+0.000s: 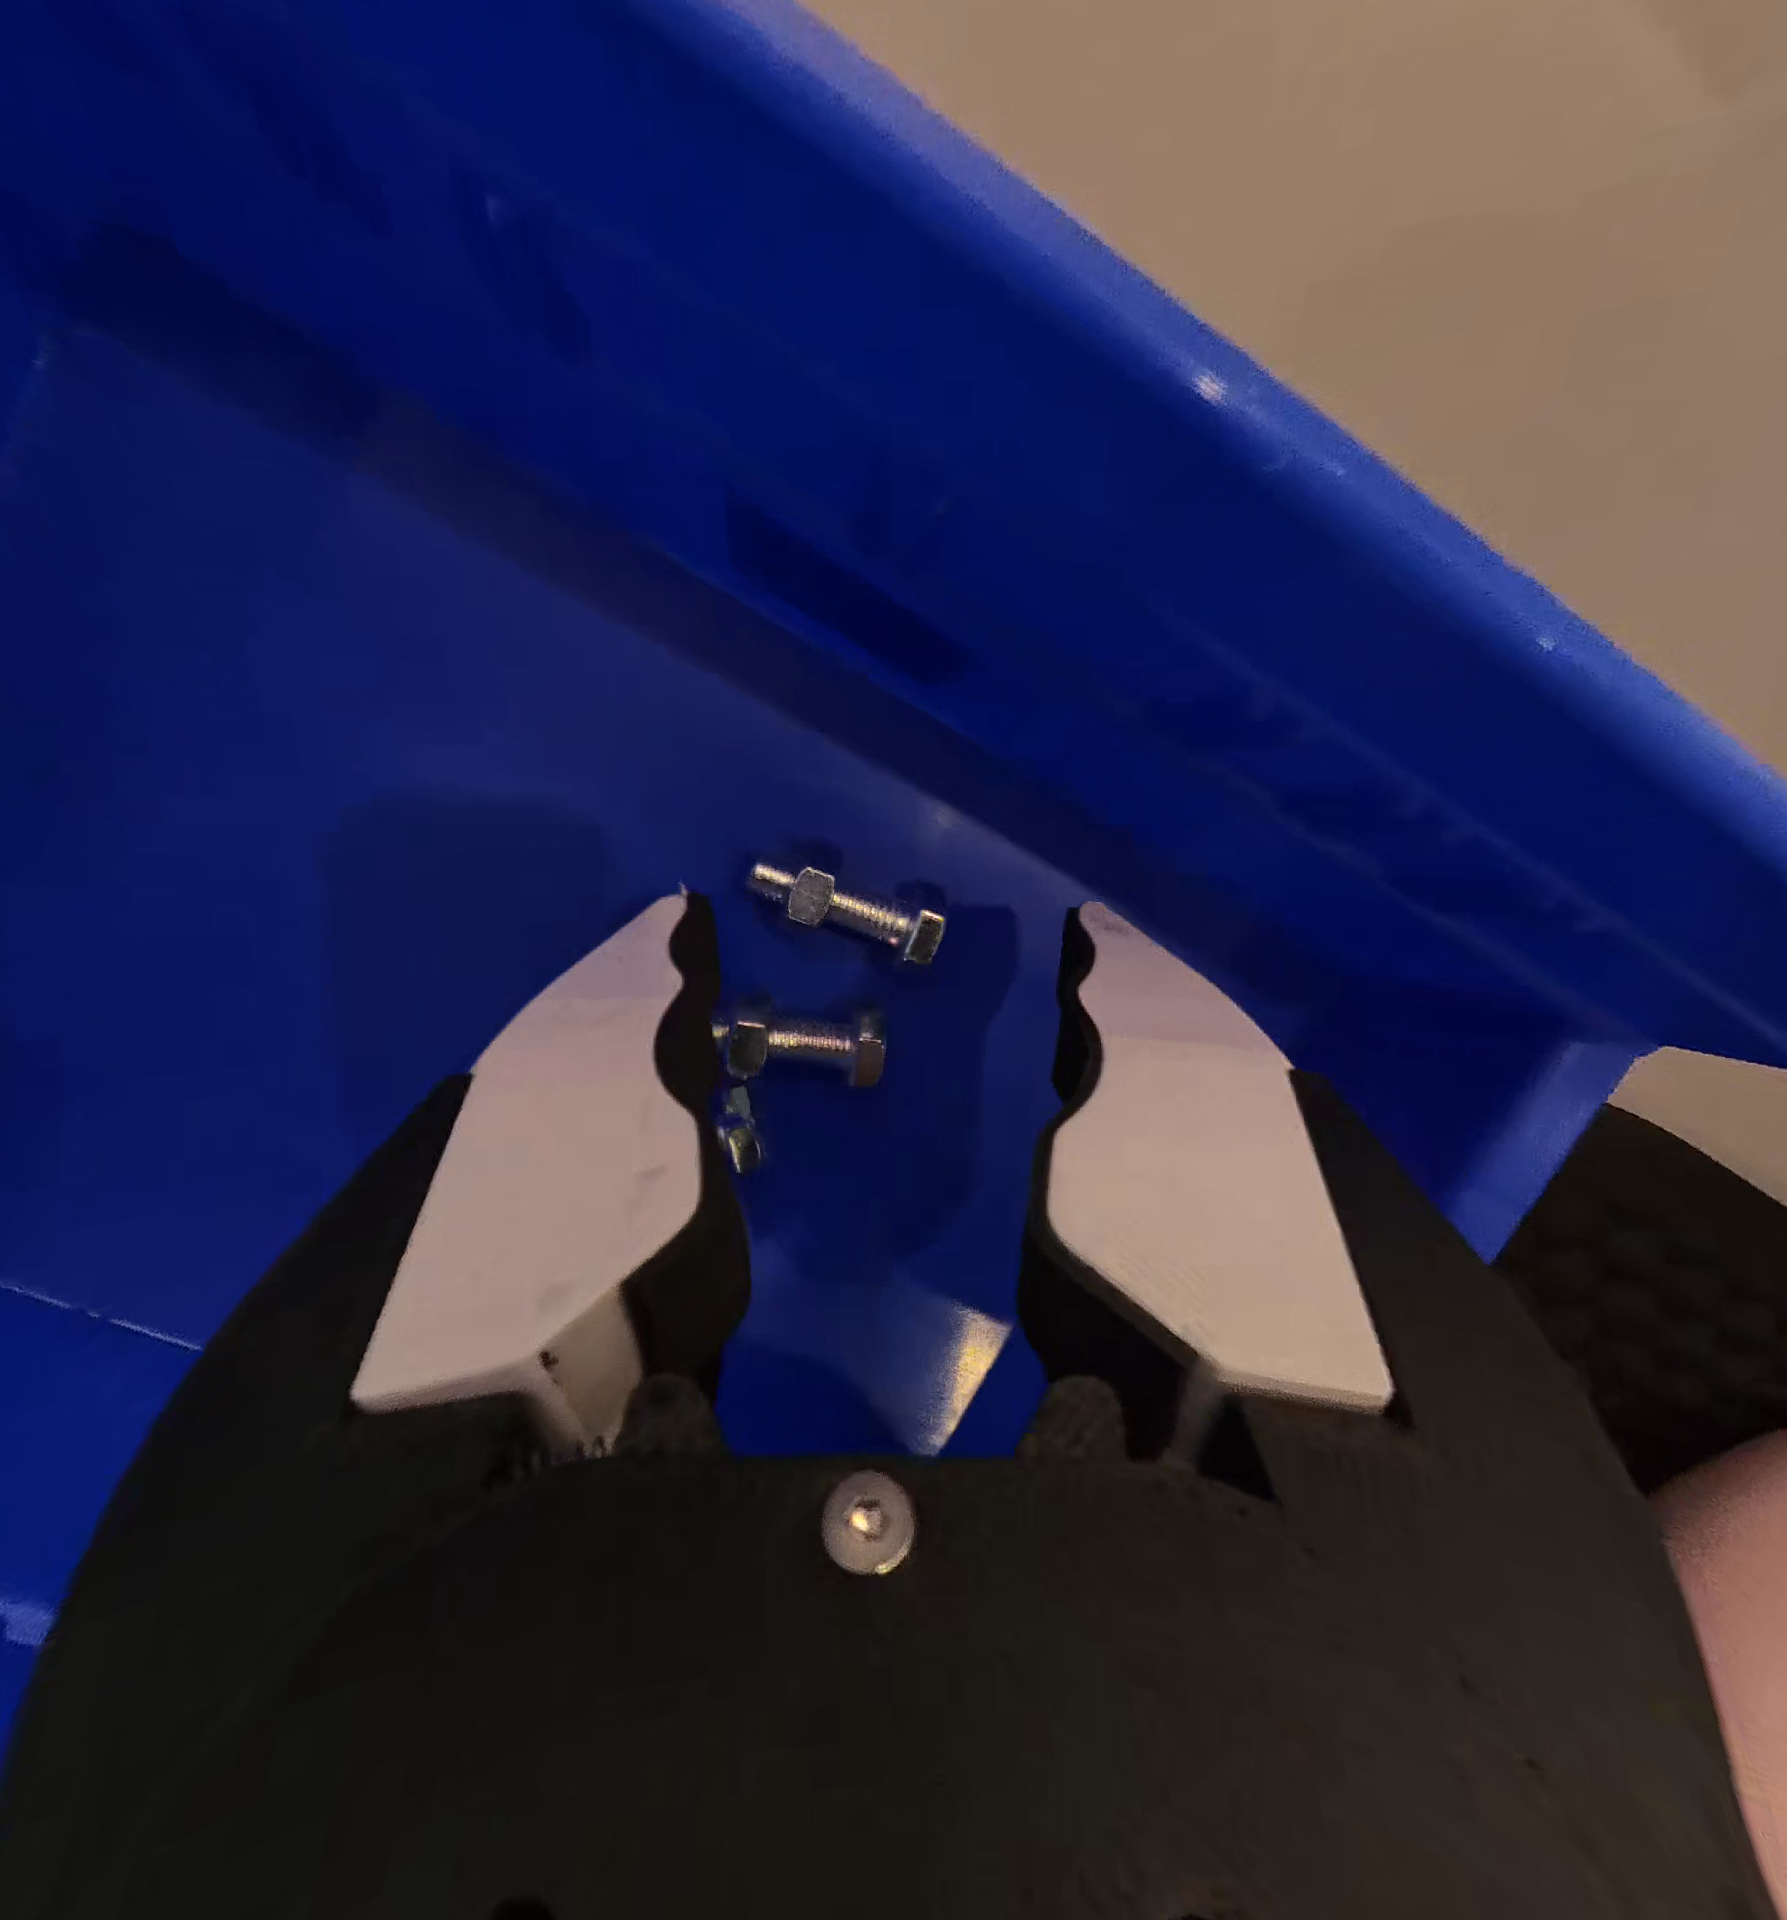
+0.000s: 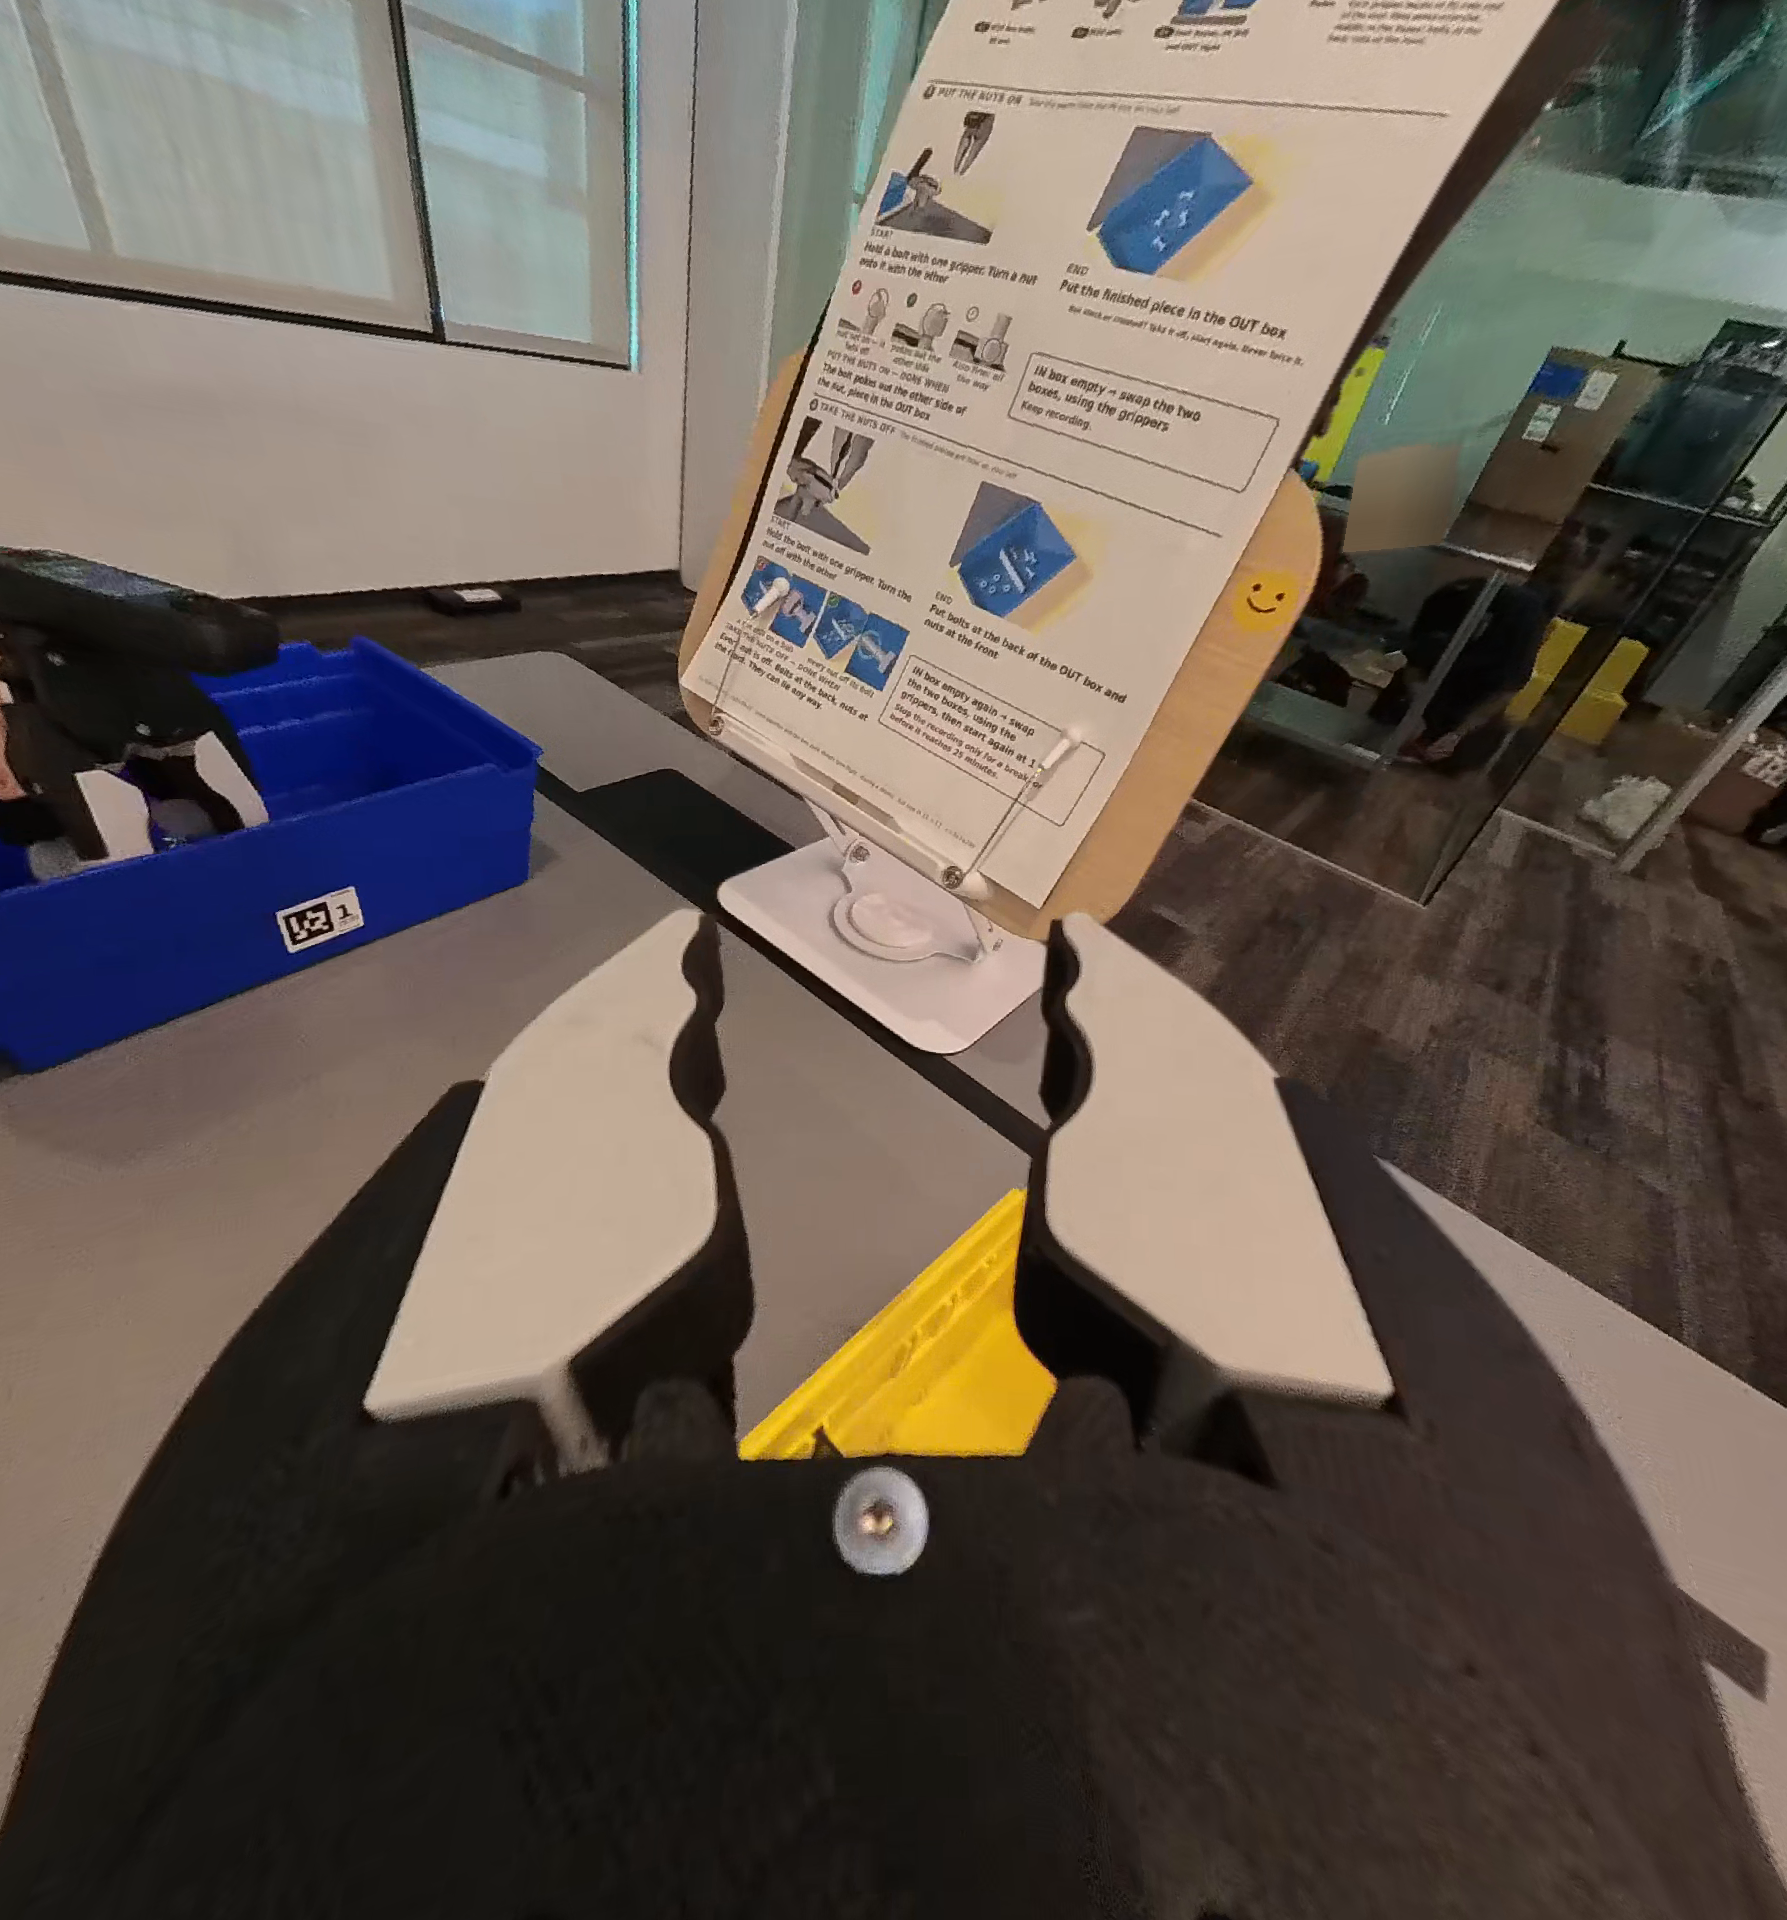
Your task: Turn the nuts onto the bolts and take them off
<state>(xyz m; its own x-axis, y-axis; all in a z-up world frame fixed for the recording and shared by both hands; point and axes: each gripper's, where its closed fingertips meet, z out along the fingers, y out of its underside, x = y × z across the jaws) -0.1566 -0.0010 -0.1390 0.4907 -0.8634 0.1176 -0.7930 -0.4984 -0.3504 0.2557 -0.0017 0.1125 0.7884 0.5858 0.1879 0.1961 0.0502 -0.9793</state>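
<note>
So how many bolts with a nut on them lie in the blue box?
2: far bolt by the blue box wall, near bolt between the open fingers. A third piece beside it is partly hidden.

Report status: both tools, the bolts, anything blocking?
Left tool open, empty, down inside blue bin over two nutted bolts. Right tool open, empty, above the table. Bin wall close; otherwise clear.
</note>
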